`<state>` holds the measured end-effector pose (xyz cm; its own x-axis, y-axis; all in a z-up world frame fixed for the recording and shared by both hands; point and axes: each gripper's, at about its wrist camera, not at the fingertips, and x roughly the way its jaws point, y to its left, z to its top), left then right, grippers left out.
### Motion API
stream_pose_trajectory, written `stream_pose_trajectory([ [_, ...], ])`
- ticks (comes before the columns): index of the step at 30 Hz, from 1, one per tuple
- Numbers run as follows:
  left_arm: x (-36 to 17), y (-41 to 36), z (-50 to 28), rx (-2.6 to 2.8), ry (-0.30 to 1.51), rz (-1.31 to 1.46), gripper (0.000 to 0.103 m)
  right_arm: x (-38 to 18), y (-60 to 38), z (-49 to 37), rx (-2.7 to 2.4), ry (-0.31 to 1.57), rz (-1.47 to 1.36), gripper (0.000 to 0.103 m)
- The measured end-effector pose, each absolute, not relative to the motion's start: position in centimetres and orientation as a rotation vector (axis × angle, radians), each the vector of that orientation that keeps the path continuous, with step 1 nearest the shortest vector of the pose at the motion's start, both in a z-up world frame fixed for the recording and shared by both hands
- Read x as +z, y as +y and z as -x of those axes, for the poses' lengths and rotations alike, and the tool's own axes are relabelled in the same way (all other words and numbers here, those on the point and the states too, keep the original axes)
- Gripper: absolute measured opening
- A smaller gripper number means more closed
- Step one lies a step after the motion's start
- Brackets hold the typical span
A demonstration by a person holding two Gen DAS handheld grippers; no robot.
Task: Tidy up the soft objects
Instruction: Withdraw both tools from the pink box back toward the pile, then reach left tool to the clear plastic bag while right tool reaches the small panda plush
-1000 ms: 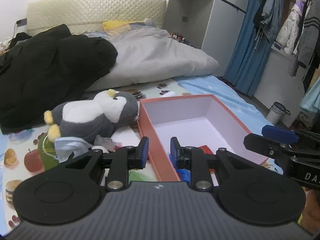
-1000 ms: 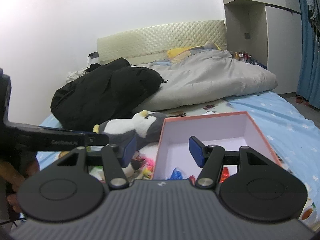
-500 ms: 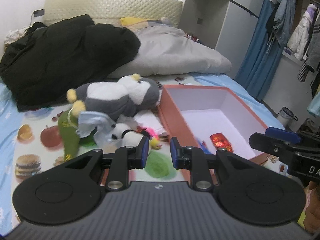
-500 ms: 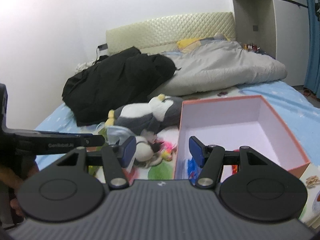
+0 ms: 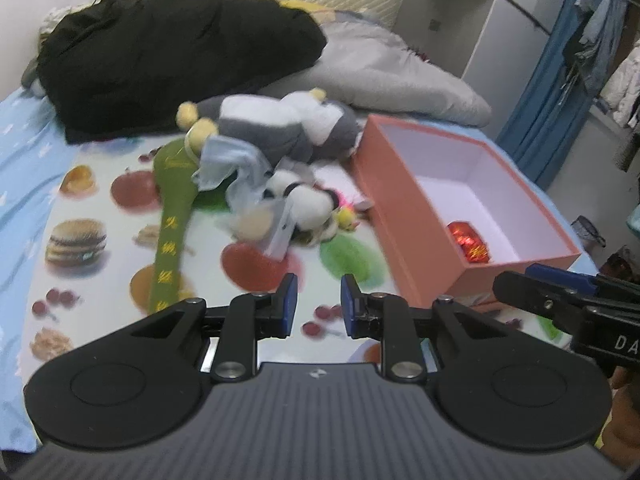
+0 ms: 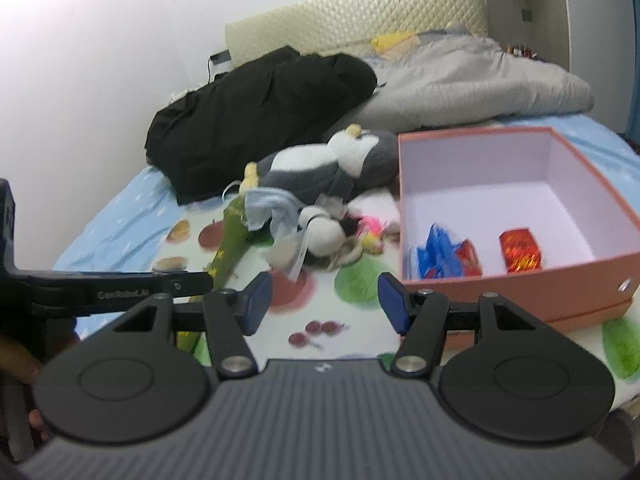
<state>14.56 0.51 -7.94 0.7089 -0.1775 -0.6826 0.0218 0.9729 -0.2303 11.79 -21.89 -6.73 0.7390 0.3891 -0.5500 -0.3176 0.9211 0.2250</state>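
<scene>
Clearly, one open pink box (image 6: pixel 516 288) sits on the bed's fruit-print mat (image 5: pixel 100 264), and everything else places itself around it. Inside the box, the right wrist view shows one shiny red packet (image 6: pixel 520 249) near the front wall and one crumpled blue-and-red wrapper bundle (image 6: pixel 442 256) toward the box's left wall; how many wrappers make up that bundle is too blurred to count. Just left of the box lies a heap of soft things: one grey-and-white penguin plush (image 5: pixel 280 128) at the back, its head touching the box's far left corner, one small black-and-white plush (image 5: pixel 308 204) in front of it, one pale blue face mask (image 5: pixel 228 164) draped over the heap, one little pink-and-yellow toy (image 5: pixel 346 216) closest to the box wall, and one long green cloth strip (image 5: pixel 172 216) with yellow characters stretching away from the box toward the camera. Behind the box are one black coat (image 5: pixel 168 52) and one grey duvet (image 5: pixel 392 76).

Two tongs are in play. The left tongs (image 5: pixel 316 305) stand at a narrow gap with nothing between them, above the mat left of the box's near corner. The right tongs (image 6: pixel 326 302) stand moderately wide, also empty, in front of the box's left wall.
</scene>
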Motion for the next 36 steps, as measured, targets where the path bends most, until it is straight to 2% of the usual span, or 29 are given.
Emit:
stream_pose_trajectory([
  [4,-9.5,1.5,-15.1,-0.098,0.803,0.229,0.028,-7.5,-20.9,-12.4,0.402,0.647,-0.113,0.061],
  [6,-10.2,2.0,-15.7,-0.094,0.811,0.235,0.037,-7.8,-20.2,-13.0,0.411,0.654,-0.116,0.061],
  [8,-10.8,2.5,-16.3,-0.091,0.818,0.236,0.041,-8.1,-19.7,-13.6,0.416,0.658,-0.116,0.061],
  [26,-16.3,4.5,-25.1,-0.107,0.888,0.274,0.041,-10.0,-14.8,-22.7,0.417,0.706,-0.122,0.061],
  [36,-19.1,6.1,-30.7,-0.108,0.901,0.265,0.041,-13.7,-13.3,-29.4,0.375,0.815,-0.198,0.061],
])
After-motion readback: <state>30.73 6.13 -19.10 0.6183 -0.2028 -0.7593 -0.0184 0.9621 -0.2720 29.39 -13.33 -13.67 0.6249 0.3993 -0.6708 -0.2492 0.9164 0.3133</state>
